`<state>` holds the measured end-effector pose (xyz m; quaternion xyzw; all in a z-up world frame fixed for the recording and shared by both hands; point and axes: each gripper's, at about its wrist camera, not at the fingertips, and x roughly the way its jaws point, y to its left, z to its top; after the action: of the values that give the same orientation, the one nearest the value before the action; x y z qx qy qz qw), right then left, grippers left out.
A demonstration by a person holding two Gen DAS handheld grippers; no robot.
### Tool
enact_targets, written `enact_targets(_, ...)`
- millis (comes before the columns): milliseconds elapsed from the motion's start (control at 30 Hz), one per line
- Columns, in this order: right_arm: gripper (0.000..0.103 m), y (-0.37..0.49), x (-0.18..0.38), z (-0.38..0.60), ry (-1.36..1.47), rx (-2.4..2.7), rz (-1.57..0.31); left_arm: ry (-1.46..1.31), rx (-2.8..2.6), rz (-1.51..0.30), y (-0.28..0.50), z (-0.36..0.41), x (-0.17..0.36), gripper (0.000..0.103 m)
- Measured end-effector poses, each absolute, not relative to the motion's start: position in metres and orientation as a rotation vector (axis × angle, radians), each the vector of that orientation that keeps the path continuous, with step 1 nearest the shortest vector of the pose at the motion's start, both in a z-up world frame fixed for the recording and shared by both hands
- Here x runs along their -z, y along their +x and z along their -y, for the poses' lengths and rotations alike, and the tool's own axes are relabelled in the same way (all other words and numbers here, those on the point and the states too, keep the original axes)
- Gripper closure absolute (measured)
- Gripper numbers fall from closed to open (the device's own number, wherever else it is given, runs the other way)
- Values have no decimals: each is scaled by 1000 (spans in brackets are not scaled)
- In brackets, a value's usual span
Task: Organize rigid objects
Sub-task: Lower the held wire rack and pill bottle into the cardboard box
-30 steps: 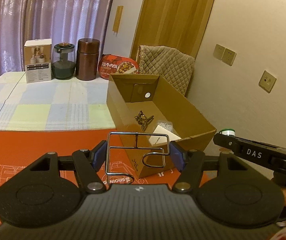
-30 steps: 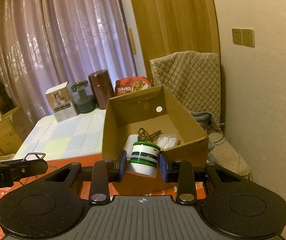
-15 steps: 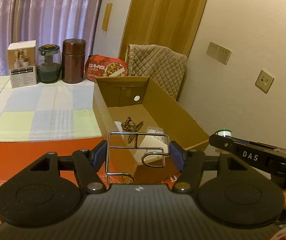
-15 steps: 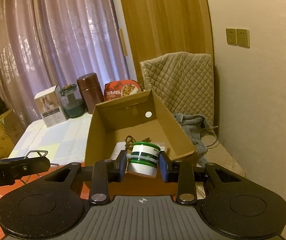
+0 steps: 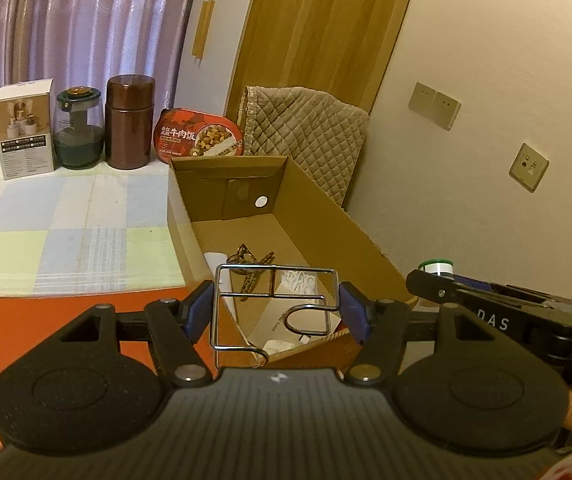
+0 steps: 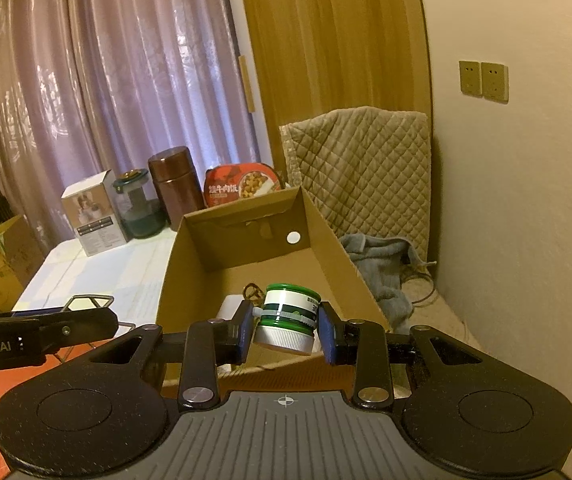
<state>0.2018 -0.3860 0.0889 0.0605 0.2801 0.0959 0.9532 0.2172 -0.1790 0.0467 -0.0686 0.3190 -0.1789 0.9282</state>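
Left tool (image 5: 276,312): clamped on a bent wire rack (image 5: 274,304), held upright between the blue pads, over the near edge of the open cardboard box (image 5: 326,208). A leopard-print clip (image 5: 250,266) is seen on the box floor. Right tool (image 6: 286,332): closed on a green-and-white bottle (image 6: 288,316), cap tilted toward the camera, above the box's near wall.
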Motion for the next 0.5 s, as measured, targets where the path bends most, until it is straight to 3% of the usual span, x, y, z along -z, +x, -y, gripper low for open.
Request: enact_targets(500,72,240,-83,393,94,-213,-588,-129,352,-663,260,190,-39,41)
